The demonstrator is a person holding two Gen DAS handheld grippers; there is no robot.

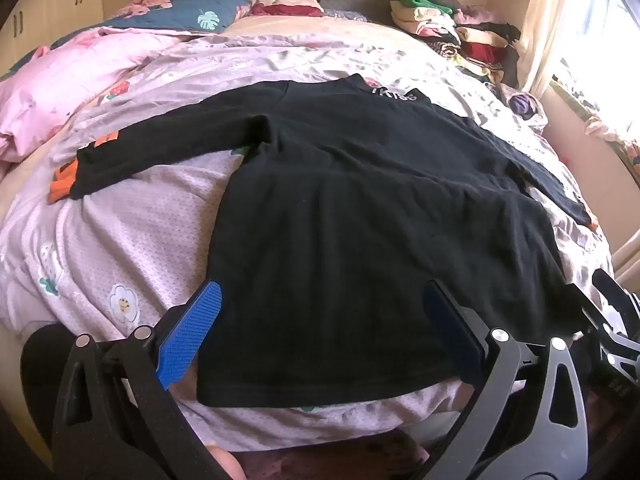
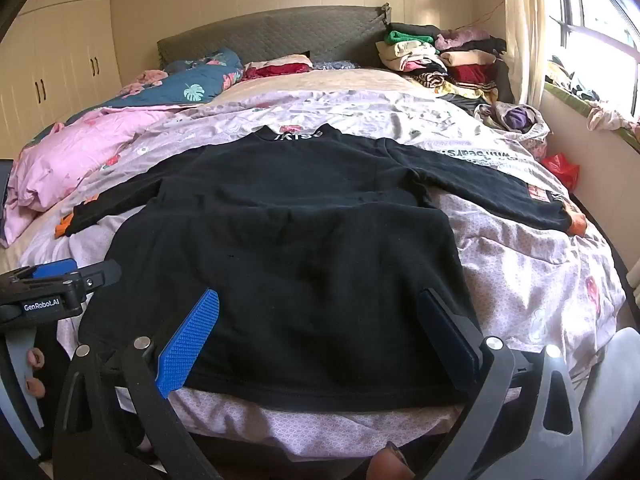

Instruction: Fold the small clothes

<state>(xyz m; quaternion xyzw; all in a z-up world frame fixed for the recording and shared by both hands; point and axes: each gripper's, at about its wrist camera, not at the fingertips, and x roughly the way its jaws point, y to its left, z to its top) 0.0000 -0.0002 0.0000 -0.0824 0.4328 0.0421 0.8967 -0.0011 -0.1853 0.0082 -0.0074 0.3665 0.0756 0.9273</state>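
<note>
Lying flat on a bed, a black shirt between two open tools

A black long-sleeved shirt (image 1: 360, 208) lies spread on the bed (image 1: 132, 220), sleeves out. The left hand-held gripper (image 1: 320, 332) and right hand-held gripper (image 2: 320, 336) hover at its hem, jaws wide apart, holding nothing.

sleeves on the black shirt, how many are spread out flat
2: left sleeve reaches toward the pink quilt; right sleeve reaches toward the window side. Both lie flat and unfolded on the black shirt.
</note>
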